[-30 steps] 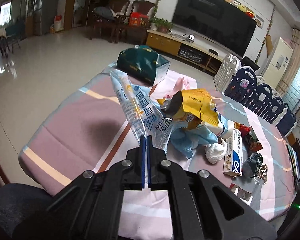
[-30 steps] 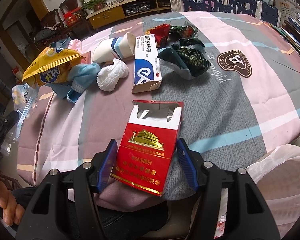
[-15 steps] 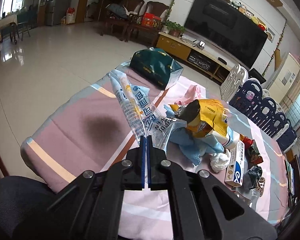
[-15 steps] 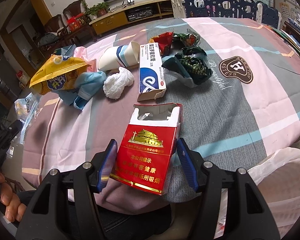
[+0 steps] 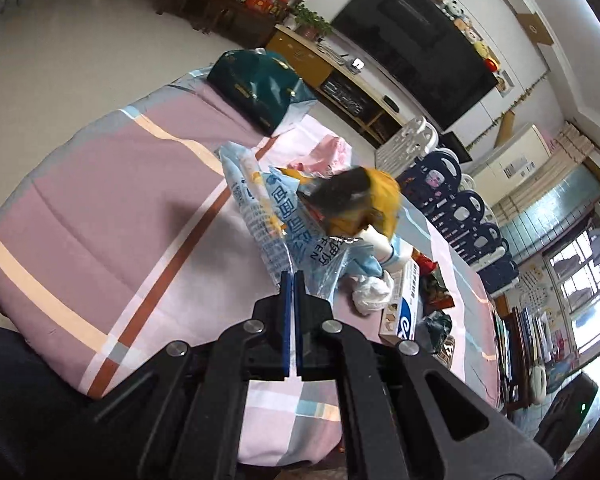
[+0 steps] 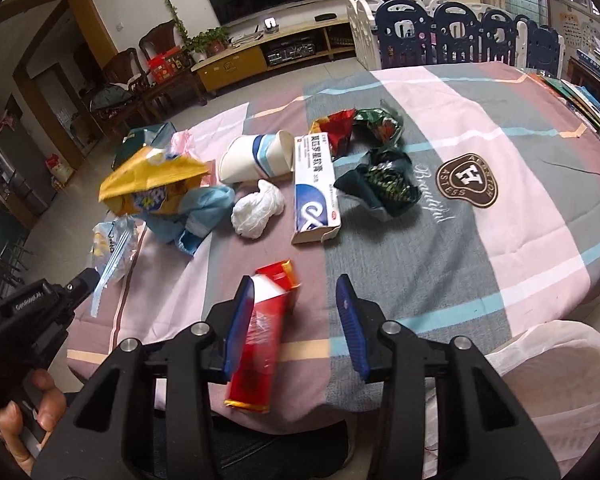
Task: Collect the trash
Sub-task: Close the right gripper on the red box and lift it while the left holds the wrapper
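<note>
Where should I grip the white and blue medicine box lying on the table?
Take the medicine box across its two long sides, near the middle, coming down from above. It lies flat with its long axis running away from the camera; the open flap at the near end looks flimsy, so avoid pinching there.

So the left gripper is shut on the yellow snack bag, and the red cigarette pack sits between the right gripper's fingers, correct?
Not quite. In the left wrist view the left gripper is shut on the clear blue-printed plastic bag, not the yellow snack bag behind it. The red cigarette pack does sit between the closing fingers of the right gripper.
</note>
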Available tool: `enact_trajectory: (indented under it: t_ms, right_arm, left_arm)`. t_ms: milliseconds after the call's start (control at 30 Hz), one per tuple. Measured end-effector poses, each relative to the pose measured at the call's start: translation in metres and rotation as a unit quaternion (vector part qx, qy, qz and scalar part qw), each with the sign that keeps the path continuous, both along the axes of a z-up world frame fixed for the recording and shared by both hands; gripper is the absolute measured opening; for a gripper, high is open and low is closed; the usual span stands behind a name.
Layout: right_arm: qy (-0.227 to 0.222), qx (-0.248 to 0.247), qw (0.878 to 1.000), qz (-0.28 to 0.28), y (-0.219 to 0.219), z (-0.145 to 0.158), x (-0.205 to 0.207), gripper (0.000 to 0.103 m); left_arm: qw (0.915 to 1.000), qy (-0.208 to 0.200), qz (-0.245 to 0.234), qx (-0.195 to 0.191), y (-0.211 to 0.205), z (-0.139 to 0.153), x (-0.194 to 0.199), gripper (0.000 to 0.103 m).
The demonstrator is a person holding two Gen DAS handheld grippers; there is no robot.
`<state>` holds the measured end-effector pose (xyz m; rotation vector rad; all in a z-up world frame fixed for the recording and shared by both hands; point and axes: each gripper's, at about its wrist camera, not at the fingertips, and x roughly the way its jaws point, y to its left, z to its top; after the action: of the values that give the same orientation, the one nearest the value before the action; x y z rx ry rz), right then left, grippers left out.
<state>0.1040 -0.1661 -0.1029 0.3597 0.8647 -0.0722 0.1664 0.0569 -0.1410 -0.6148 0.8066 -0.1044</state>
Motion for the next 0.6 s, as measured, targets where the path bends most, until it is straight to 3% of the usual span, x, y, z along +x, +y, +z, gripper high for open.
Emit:
enact_trajectory:
  t_ms: [133, 167, 233, 300, 433, 467, 533, 567, 600]
  right_arm:
    - [0.038, 0.009, 0.999, -0.009, -0.008, -0.017, 0.014, 0.043]
    - [0.047, 0.032, 0.998, -0.011, -0.012, -0.021, 0.014, 0.043]
    - [0.046, 0.079, 0.996, -0.003, -0.013, -0.027, 0.008, 0.051]
    - [0.049, 0.092, 0.995, 0.004, -0.009, -0.031, 0.006, 0.068]
    - [0.065, 0.063, 0.996, 0.025, 0.011, -0.035, 0.009, 0.072]
    - [0.069, 0.050, 0.996, 0.036, 0.018, -0.038, 0.011, 0.069]
    - [0.073, 0.037, 0.995, 0.055, 0.028, -0.041, 0.013, 0.047]
    - [0.077, 0.034, 0.994, 0.067, 0.034, -0.043, 0.013, 0.027]
    - [0.079, 0.030, 0.994, 0.070, 0.036, -0.044, 0.013, 0.023]
  left_arm:
    - [0.9999, 0.008, -0.002, 0.010, -0.005, -0.001, 0.002, 0.002]
    - [0.9999, 0.009, -0.001, 0.014, -0.005, -0.001, 0.002, 0.002]
    - [0.9998, 0.011, 0.000, 0.017, -0.005, 0.000, 0.004, 0.002]
    - [0.9998, 0.016, -0.002, 0.015, -0.006, -0.003, 0.001, 0.002]
    - [0.9992, 0.010, -0.006, 0.039, -0.013, 0.001, 0.002, 0.002]
    - [0.9987, 0.007, -0.005, 0.049, -0.015, 0.002, 0.001, 0.002]
    - [0.9975, -0.001, 0.000, 0.071, -0.018, 0.007, -0.001, 0.002]
    - [0.9970, -0.006, 0.002, 0.077, -0.019, 0.008, -0.003, 0.002]
    - [0.9963, -0.013, 0.004, 0.085, -0.020, 0.011, -0.005, 0.002]
